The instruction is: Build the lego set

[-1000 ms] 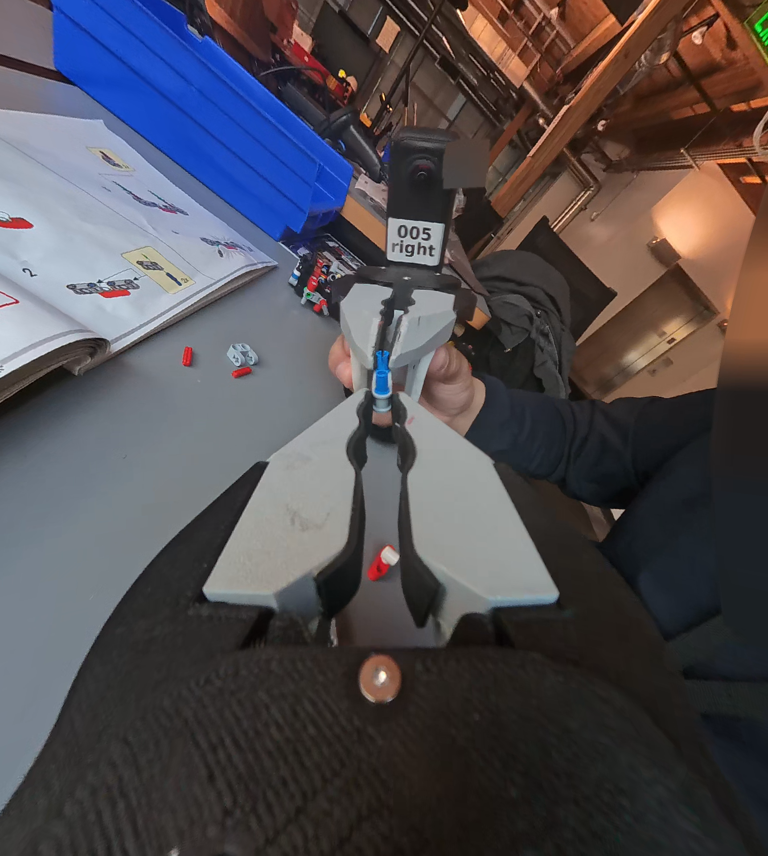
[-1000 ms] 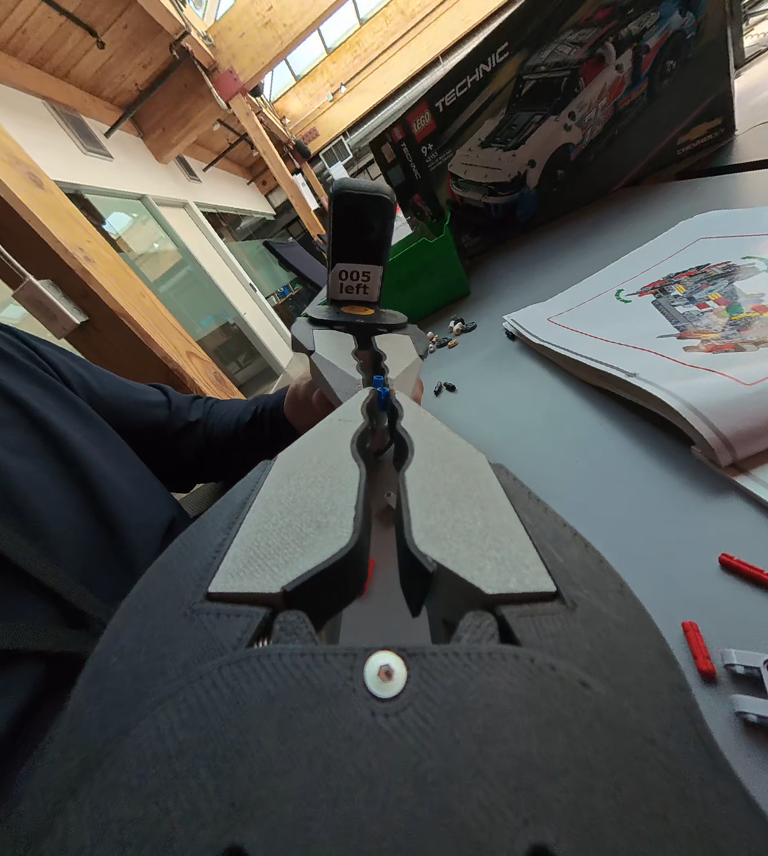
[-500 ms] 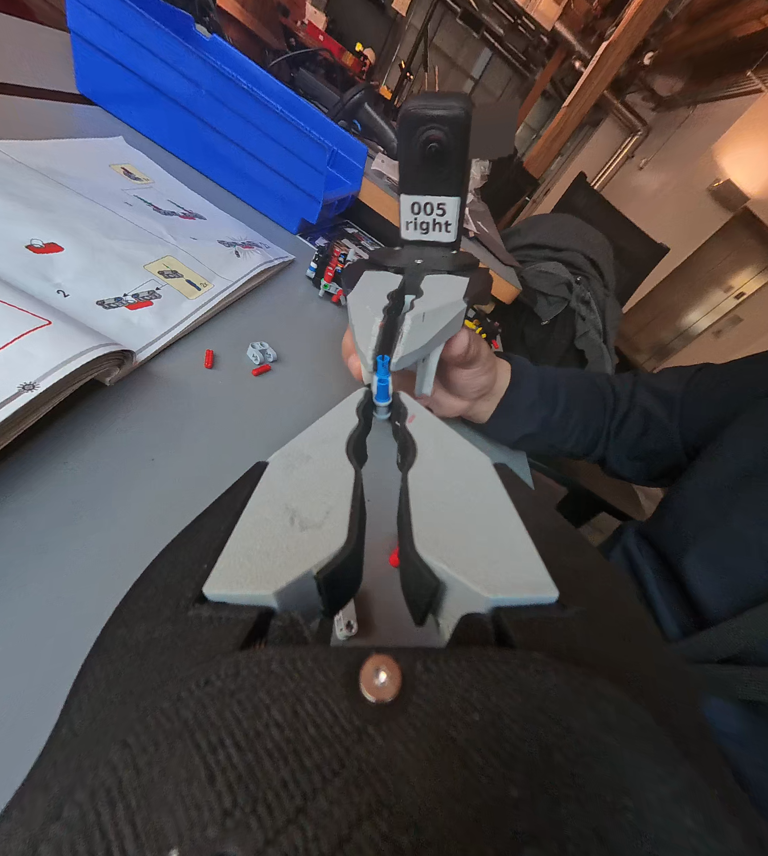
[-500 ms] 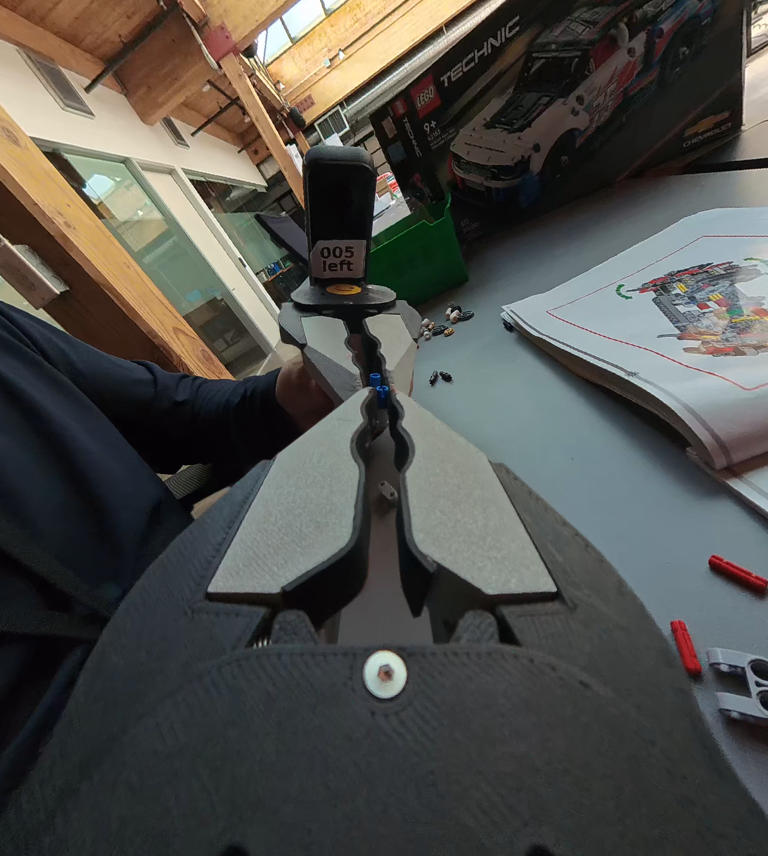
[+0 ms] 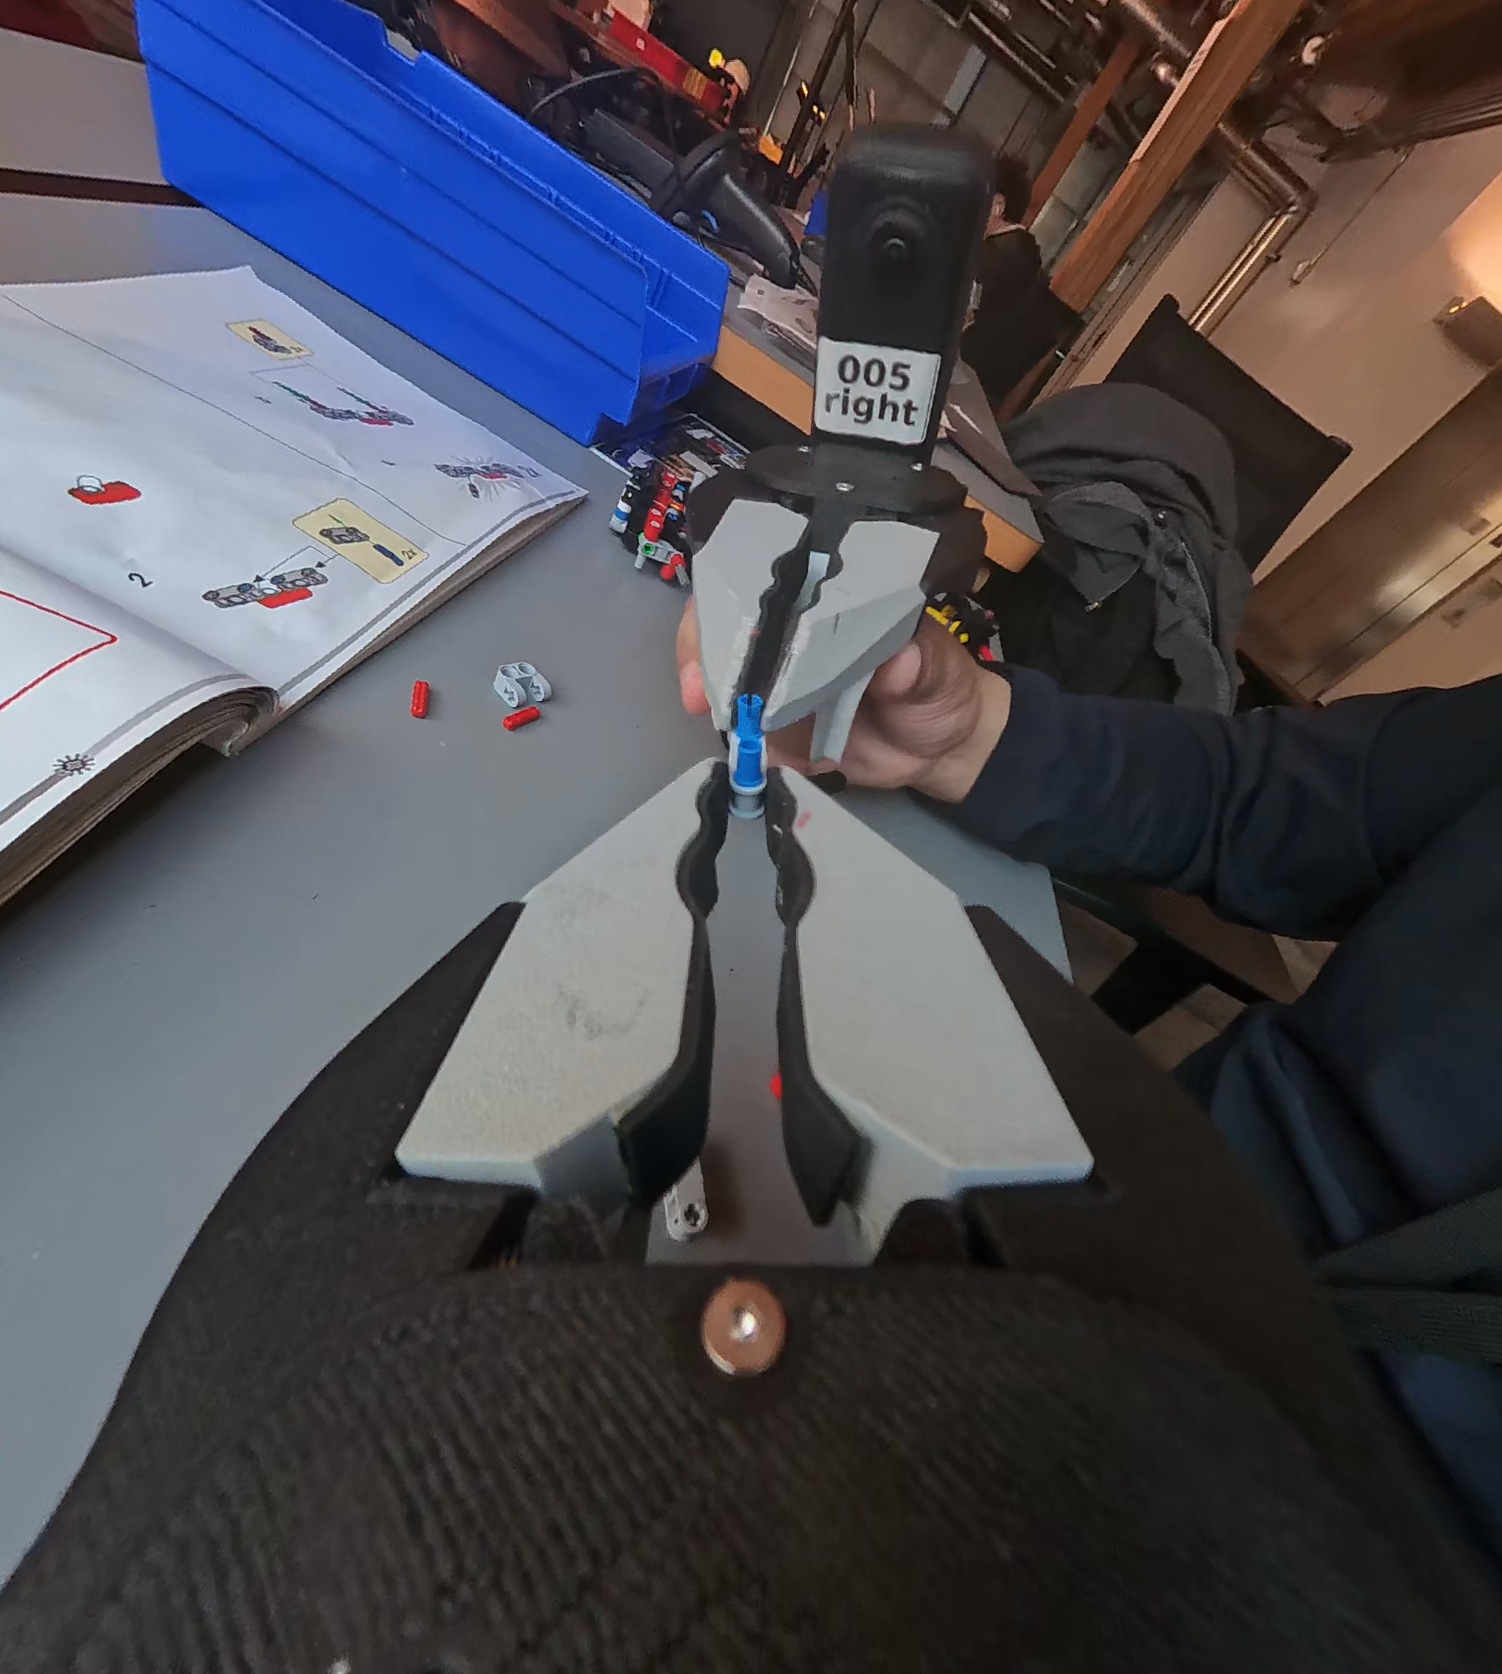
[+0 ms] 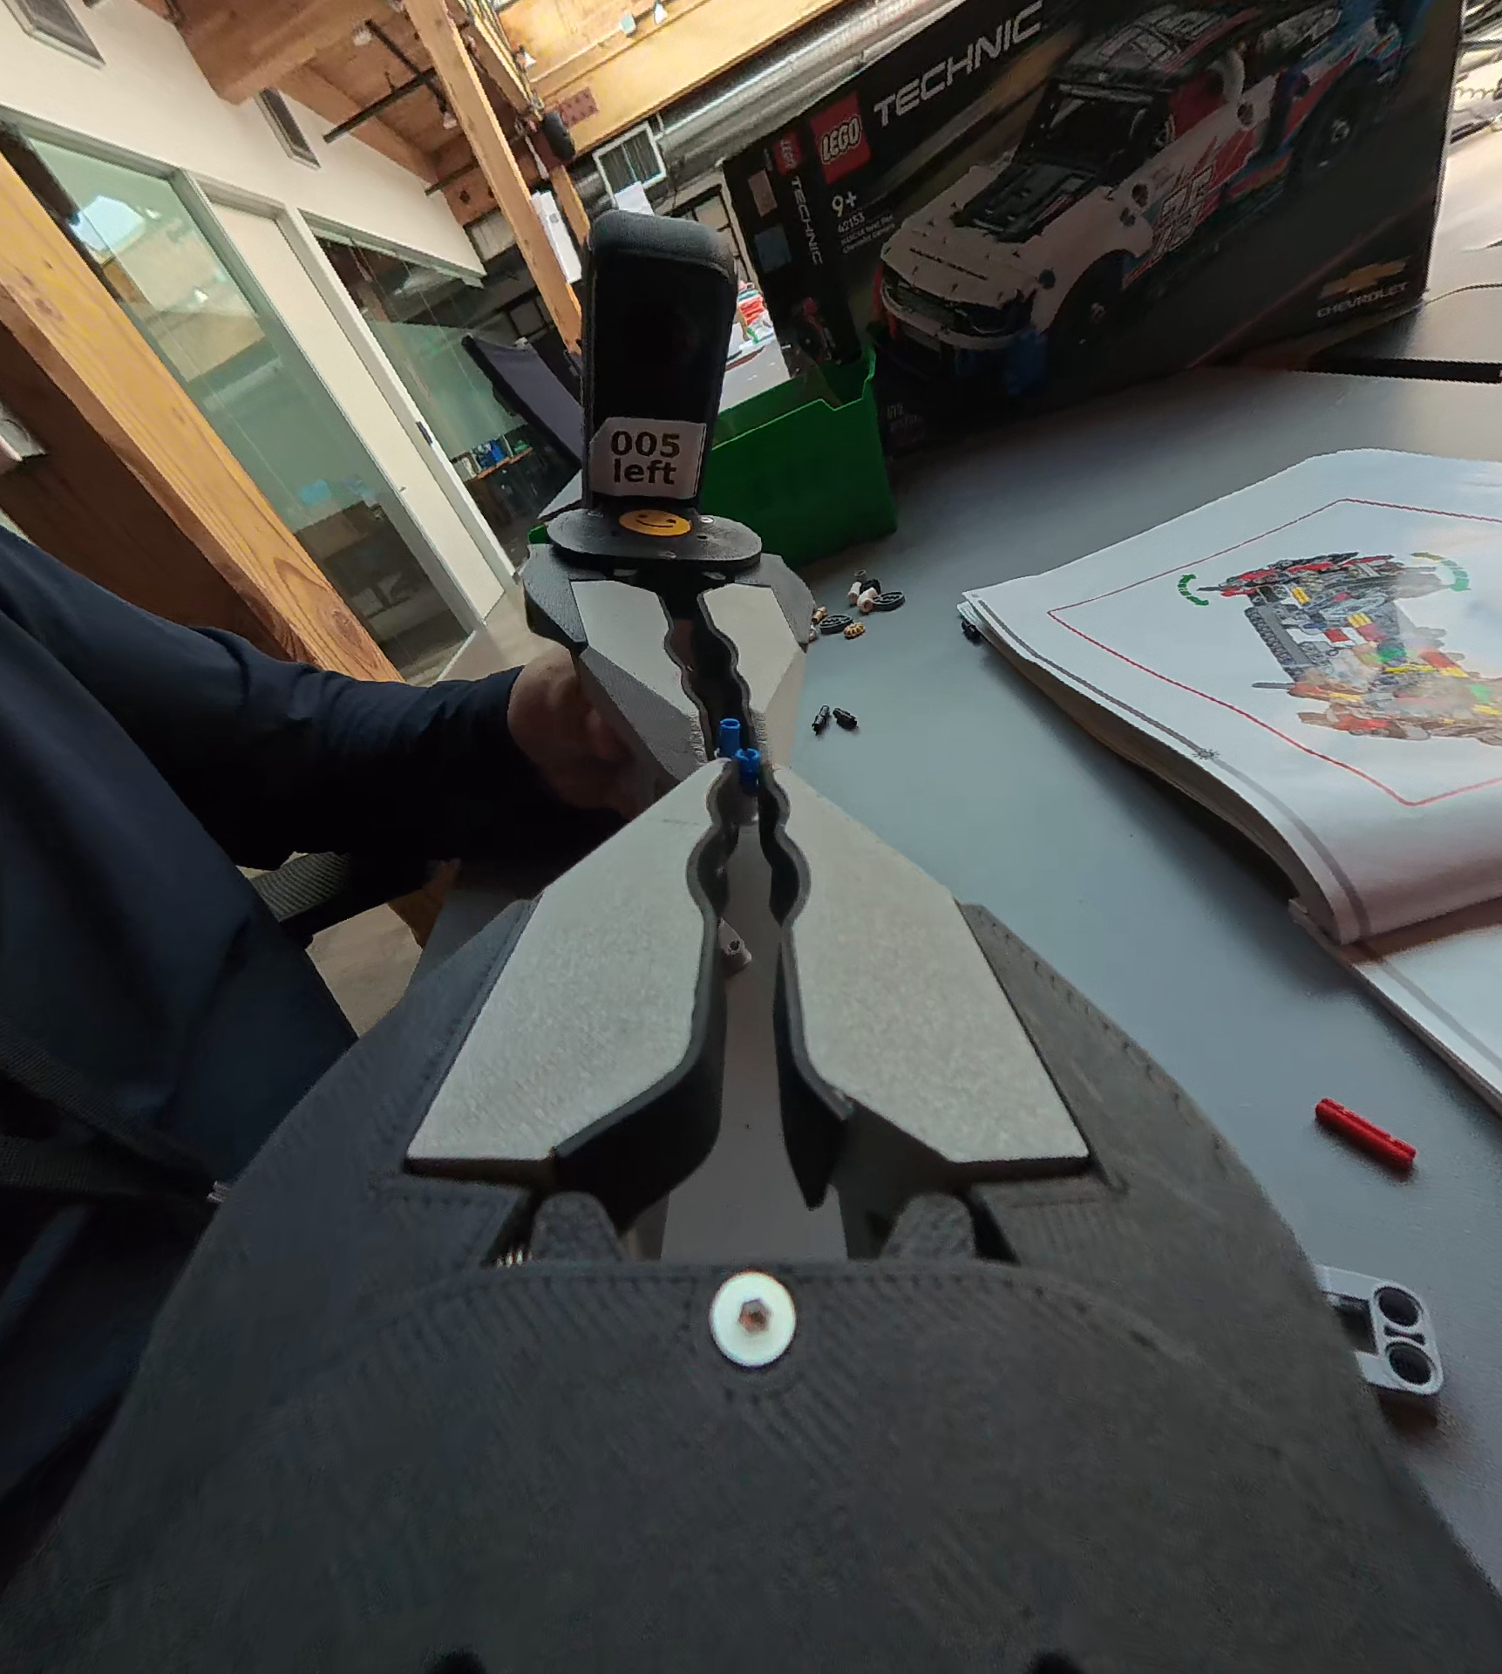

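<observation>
Your left gripper (image 5: pixel 745 797) has its fingers narrowed tight on a small grey piece carrying a blue pin (image 5: pixel 747 756), held tip to tip with your right gripper (image 6: pixel 742 770), fingers closed on a second blue pin (image 6: pixel 745 761), both above the grey worktop's (image 5: pixel 185 996) near edge.

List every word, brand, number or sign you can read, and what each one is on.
I don't quote writing, but these things carry it:
White label above the right claw: large print, legible.
White label above the left claw: large print, legible.
Dark box with a car picture: brand print and numbers, partly legible.
Open booklet: step numbers legible, the finer print too small.
</observation>
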Motion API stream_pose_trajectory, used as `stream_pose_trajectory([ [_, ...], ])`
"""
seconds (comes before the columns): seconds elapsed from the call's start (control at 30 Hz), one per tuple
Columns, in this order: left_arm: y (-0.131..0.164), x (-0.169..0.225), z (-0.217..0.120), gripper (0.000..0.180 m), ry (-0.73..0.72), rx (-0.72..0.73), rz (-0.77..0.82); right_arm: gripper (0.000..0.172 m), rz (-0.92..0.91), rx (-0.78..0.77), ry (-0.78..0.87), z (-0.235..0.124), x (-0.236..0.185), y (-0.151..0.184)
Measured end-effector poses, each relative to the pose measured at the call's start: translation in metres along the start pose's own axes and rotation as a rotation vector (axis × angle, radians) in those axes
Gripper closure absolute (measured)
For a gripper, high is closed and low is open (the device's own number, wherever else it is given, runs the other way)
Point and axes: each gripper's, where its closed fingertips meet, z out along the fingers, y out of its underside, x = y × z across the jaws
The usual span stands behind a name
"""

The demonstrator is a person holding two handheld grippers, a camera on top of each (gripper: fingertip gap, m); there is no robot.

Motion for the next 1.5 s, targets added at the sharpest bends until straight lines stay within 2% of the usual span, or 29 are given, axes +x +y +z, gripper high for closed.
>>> stream_pose_trajectory([
  [0.33,0.002,0.000,0.001,0.175,-0.011,-0.020,-0.002,0.172,0.020,-0.026,-0.022,0.001,0.001,0.003],
  [0.5,0.005,-0.003,0.004,0.174,-0.010,-0.018,-0.039,0.171,-0.009,-0.086,0.024,0.004,0.003,0.009],
  [0.67,0.013,-0.012,0.001,0.175,-0.099,-0.095,0.005,0.172,0.012,-0.114,0.041,0.010,0.008,0.016],
  [1.2,0.010,-0.006,0.003,0.175,-0.041,-0.067,-0.053,0.171,0.027,-0.097,-0.034,0.010,0.003,0.012],
  [1.37,0.016,-0.017,0.001,0.175,-0.052,-0.084,-0.138,0.170,0.040,-0.143,0.073,0.017,0.014,0.019],
  [1.5,0.011,-0.030,-0.006,0.175,-0.106,-0.054,-0.117,0.170,0.109,-0.105,0.094,0.027,0.025,0.013],
])
